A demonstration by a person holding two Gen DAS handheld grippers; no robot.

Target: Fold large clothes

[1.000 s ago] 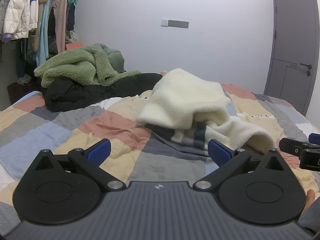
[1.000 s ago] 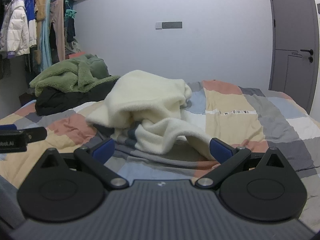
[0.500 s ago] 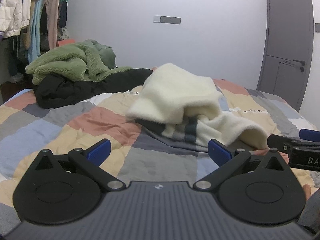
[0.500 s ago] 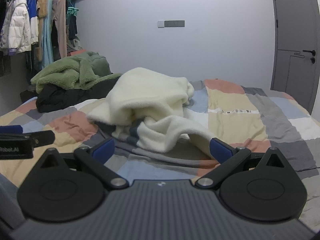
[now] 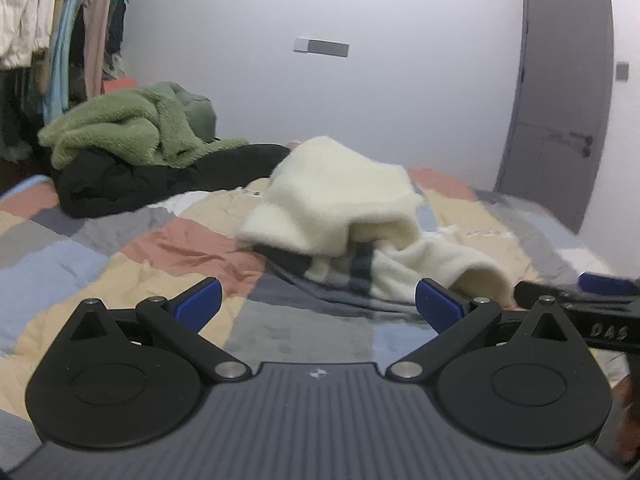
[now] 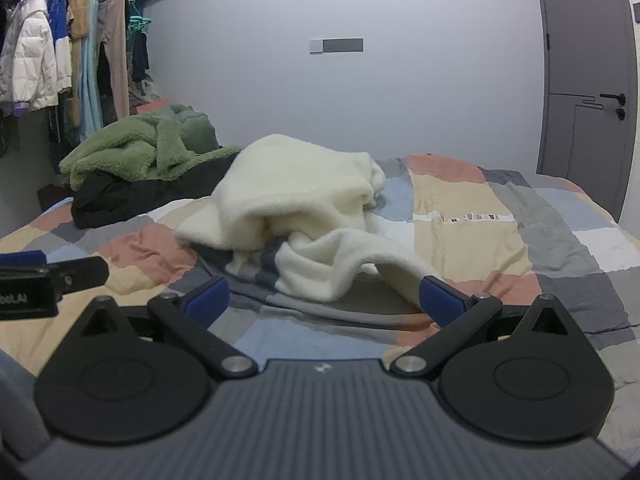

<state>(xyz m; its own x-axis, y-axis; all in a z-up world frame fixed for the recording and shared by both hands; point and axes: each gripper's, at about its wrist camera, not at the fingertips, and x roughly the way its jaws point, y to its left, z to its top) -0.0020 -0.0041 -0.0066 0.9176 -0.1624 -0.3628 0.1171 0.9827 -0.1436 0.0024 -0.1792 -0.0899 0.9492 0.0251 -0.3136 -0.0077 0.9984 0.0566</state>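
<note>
Both cams crept closer to the cream fleece (image 6: 296,200); it's a crumpled heap on the bed (image 6: 460,200), nothing folded. Left hand-held gripper (image 5: 318,304) and right hand-held gripper (image 6: 324,300) gape empty.

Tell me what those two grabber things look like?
Both match. The left gripper and right gripper have black arms, round black discs, blue fingertips and a ribbed dark grey body. White letters mark their sides.
</note>
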